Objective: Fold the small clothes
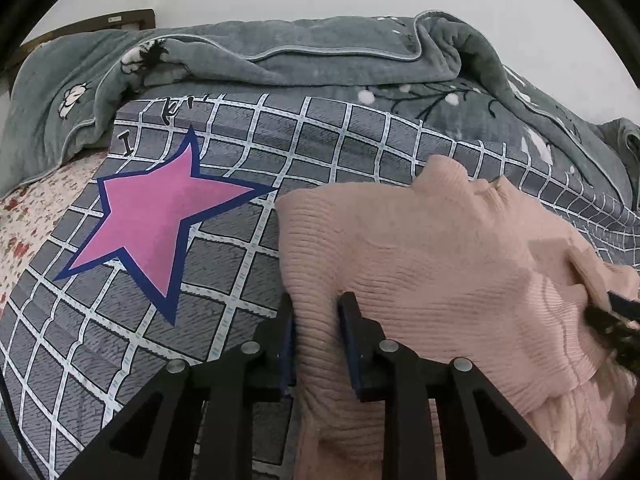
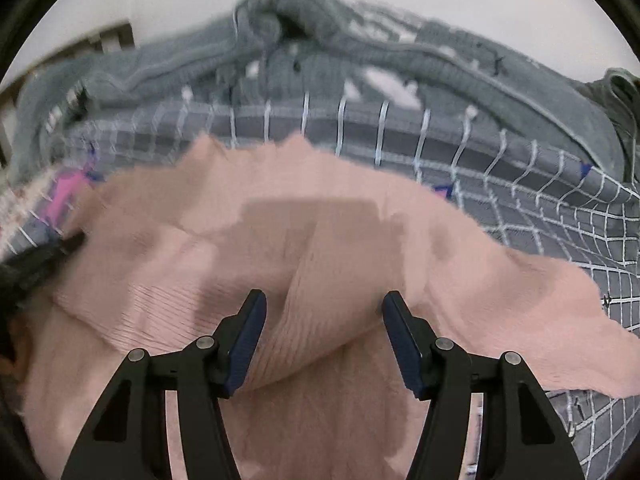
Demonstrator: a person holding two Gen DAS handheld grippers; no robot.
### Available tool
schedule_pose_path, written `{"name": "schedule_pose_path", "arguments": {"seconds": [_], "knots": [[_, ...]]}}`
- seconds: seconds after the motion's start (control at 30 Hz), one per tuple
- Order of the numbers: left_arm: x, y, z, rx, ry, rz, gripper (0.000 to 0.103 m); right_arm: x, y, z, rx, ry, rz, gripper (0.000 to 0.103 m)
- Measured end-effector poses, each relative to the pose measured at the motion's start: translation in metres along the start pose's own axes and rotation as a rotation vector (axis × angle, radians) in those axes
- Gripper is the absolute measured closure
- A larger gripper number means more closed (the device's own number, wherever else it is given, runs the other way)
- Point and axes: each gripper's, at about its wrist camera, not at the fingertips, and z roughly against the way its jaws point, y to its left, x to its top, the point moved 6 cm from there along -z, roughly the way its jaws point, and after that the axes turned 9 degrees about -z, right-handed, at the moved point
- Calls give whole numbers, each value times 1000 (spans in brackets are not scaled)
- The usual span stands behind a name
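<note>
Squinting through my right camera, I get mostly blur: the pink ribbed sweater (image 2: 320, 248) smears across the frame and its far edge is ragged, so I cannot tell sleeve from hem there. My right gripper (image 2: 324, 316) has its fingers spread apart over a raised ridge of the knit; the ridge sits between the blue pads, but whether either pad actually touches it I cannot tell, and I see no pinch. Over on my left camera everything is sharp: my left gripper (image 1: 316, 316) is clenched on a fold of the sweater (image 1: 440, 248), cloth bunched tight between the two pads. The garment lies on a grey checked bedcover (image 1: 328, 140), running out of the frame at the bottom and right, so its full outline is cut off. Only the left view shows the big pink star (image 1: 160, 224) cleanly; on the right it is a pink smudge. Above the star there is black lettering (image 1: 128, 144), an "I" and more that I cannot read. A grey quilt (image 1: 304, 52) is heaped behind. At the left view's right edge, a dark gripper tip pokes into the knit.
</note>
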Motion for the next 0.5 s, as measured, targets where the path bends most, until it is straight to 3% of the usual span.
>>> {"name": "schedule_pose_path", "arguments": {"seconds": [0.07,0.2,0.3,0.37,0.43,0.5], "knots": [[0,1,0,-10,-1,8,79,-4,-1,-2,-18,-7,16,92],[-1,1,-1,-19,-1,12,78,-4,-36,30,-19,-62,-78,89],[0,1,-1,-22,-1,14,78,-24,-66,34,-46,-13,-114,72],[0,1,-1,-24,0,16,77,-34,-84,37,-69,4,-134,72],[0,0,-1,-29,0,17,76,-34,-93,46,-60,-23,-153,68],[0,1,-1,-39,5,22,69,-28,-99,53,-53,-56,-168,59]]}}
